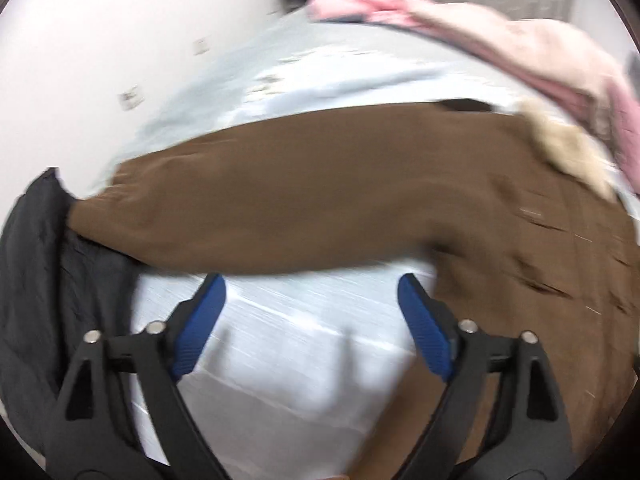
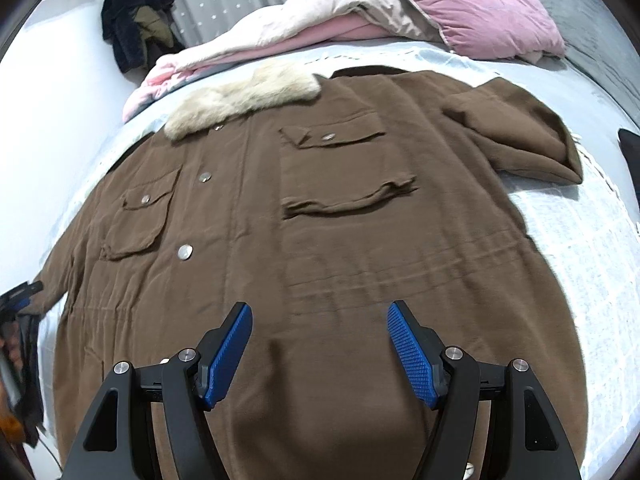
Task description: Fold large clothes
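The brown coat spread on the bed looks heavy and floppy; both spread, empty grippers should pinch its sleeves.

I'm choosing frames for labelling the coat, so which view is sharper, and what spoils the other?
Right wrist view: sharp; the brown coat, its snap buttons and fur collar read clearly, with fisheye bending at the edges. Left wrist view: motion blur smears the coat's sleeve and the bedsheet; only the left gripper looks crisp.

pale blue bed, brown coat spread flat across its middle, pink quilt heaped at twelve o'clock, pink pillow at one o'clock
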A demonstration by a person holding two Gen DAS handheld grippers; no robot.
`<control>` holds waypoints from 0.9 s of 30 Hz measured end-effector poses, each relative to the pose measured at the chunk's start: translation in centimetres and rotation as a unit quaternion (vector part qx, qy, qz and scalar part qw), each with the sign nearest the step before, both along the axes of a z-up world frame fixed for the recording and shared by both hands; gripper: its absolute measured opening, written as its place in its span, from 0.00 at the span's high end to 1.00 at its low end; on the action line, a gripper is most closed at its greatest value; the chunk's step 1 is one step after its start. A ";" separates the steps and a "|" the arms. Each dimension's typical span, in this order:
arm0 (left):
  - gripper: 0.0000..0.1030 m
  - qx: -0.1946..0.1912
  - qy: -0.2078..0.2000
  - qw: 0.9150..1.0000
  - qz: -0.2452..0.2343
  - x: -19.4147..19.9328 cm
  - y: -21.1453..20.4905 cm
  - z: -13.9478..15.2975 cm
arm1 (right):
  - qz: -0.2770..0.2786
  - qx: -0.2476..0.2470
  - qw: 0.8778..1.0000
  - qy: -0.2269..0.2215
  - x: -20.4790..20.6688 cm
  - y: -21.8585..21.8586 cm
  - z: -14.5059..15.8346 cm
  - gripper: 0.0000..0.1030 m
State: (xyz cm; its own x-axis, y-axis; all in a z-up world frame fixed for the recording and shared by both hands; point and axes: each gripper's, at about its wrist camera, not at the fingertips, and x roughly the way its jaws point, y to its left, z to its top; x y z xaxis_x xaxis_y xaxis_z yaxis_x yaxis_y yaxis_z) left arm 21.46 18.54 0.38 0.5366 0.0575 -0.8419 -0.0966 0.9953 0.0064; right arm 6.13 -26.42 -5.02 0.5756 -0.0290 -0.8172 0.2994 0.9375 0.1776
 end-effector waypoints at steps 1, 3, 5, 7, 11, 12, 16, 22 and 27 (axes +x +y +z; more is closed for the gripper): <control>0.13 -0.020 -0.003 1.000 -0.022 -1.4 -1.7 0.5 | -0.001 -0.002 1.000 -0.004 -0.3 -0.3 0.3 0.31; 0.11 -0.057 -0.007 0.997 -0.052 -3.6 -4.5 0.9 | -0.002 -0.014 1.000 -0.012 -0.8 -1.0 1.0 0.31; 0.09 -0.100 -0.005 0.990 -0.099 -5.3 -8.3 0.4 | -0.003 -0.037 0.999 -0.017 -1.2 -2.1 1.7 0.31; 0.06 -0.125 -0.004 0.982 -0.141 -6.4 -11.1 -0.3 | -0.005 -0.050 0.999 -0.016 -1.4 -3.7 2.3 0.30; 0.04 -0.157 -0.002 0.967 -0.199 -6.7 -15.0 -3.5 | -0.009 -0.031 0.999 -0.007 -1.0 -8.8 3.1 0.30; 0.04 -0.150 0.013 0.964 -0.219 -6.6 -16.2 -4.9 | -0.011 -0.041 0.999 0.001 -0.5 -10.4 3.4 0.30; 0.04 -0.142 0.030 0.957 -0.252 -6.7 -18.6 -7.4 | -0.024 -0.126 0.991 0.033 2.7 -16.6 4.3 0.29; 0.01 -0.122 0.013 0.955 -0.269 -6.6 -19.8 -8.5 | -0.049 -0.122 0.990 0.051 10.0 -25.3 4.1 0.30; 0.01 -0.105 0.021 0.953 -0.283 -6.9 -20.2 -9.2 | -0.042 -0.113 0.991 0.059 15.3 -28.5 2.7 0.30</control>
